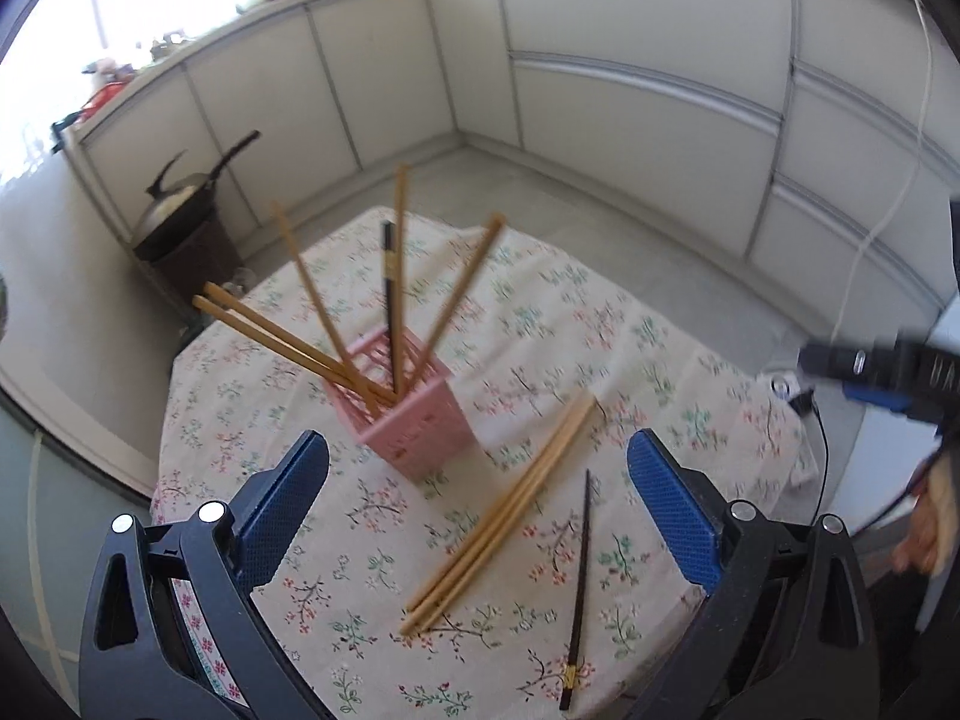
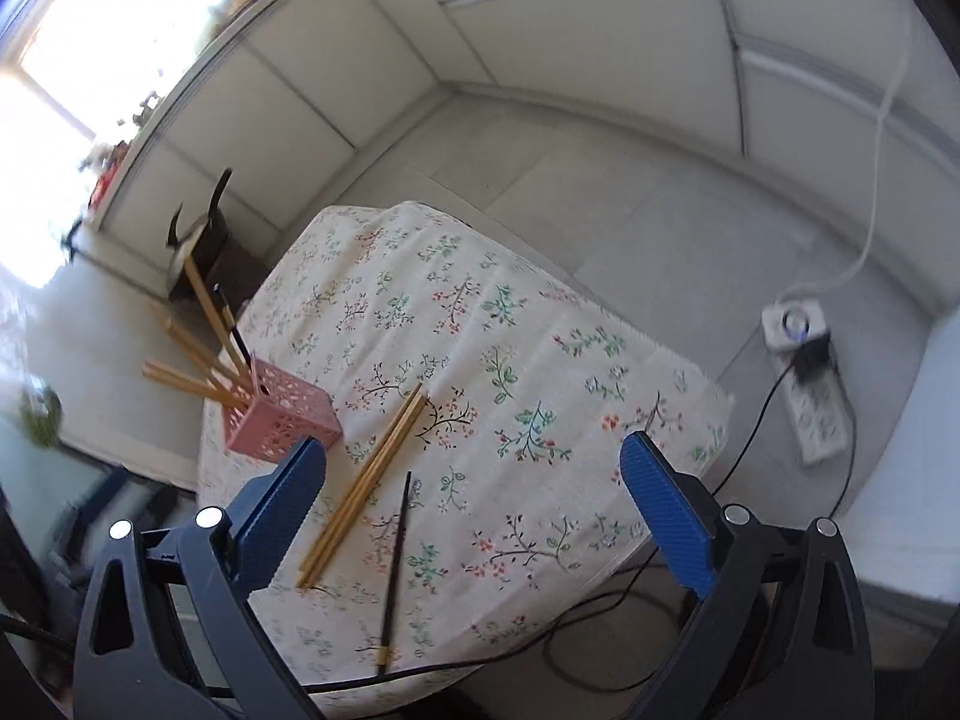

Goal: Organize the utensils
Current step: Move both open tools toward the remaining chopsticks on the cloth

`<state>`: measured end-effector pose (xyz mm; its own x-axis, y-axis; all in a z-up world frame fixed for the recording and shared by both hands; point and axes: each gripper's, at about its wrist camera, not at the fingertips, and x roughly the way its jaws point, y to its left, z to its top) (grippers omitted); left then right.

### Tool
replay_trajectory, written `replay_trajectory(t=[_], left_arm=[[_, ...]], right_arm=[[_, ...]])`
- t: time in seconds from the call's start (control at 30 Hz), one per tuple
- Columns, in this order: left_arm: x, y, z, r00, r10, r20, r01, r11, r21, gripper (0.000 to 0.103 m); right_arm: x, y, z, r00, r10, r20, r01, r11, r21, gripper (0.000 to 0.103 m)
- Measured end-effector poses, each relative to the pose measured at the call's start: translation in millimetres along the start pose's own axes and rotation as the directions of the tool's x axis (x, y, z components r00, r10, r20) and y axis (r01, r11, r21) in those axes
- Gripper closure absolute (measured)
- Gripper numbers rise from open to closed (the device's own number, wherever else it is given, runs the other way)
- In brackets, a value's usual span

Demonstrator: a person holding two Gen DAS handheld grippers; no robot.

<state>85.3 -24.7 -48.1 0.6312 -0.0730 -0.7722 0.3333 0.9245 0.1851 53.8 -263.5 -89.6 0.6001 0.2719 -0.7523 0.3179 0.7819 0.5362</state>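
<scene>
A pink lattice holder (image 1: 414, 420) stands on the floral tablecloth (image 1: 600, 324); several bamboo chopsticks (image 1: 312, 294) and one dark chopstick (image 1: 390, 282) stand in it. A few bamboo chopsticks (image 1: 504, 510) and one dark chopstick (image 1: 579, 588) lie flat on the cloth to its right. My left gripper (image 1: 477, 480) is open and empty, above the lying chopsticks. My right gripper (image 2: 474, 480) is open and empty above the same bamboo chopsticks (image 2: 366, 480) and dark chopstick (image 2: 396, 564); the holder (image 2: 279, 417) is at its left.
The small table drops off on all sides. A dark pot on a stand (image 1: 180, 228) sits on the floor behind left. A power strip (image 2: 810, 378) with cables lies on the floor at the right. White cabinets (image 1: 600, 60) line the walls.
</scene>
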Motion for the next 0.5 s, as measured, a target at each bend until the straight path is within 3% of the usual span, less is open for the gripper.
replay_trajectory(t=[0.13,0.3,0.5], left_arm=[[20.9,-22.0,-11.9,0.996,-0.028,-0.084,0.035,0.996,0.081,0.007],[50.6,-48.7,-29.0,0.978,-0.061,-0.199,0.094,0.983,0.159,0.007],[80.5,-62.5,-20.4,0.954,-0.113,-0.278,0.158,0.977,0.144,0.007]], right_arm=[[-3.5,-20.3,3.9,1.000,0.026,-0.012,-0.024,0.994,0.107,0.007],[-6.1,-41.1,7.0,0.997,0.065,-0.038,-0.055,0.975,0.217,0.007],[-4.5,-57.9,8.0,0.995,0.078,-0.068,-0.056,0.957,0.285,0.007]])
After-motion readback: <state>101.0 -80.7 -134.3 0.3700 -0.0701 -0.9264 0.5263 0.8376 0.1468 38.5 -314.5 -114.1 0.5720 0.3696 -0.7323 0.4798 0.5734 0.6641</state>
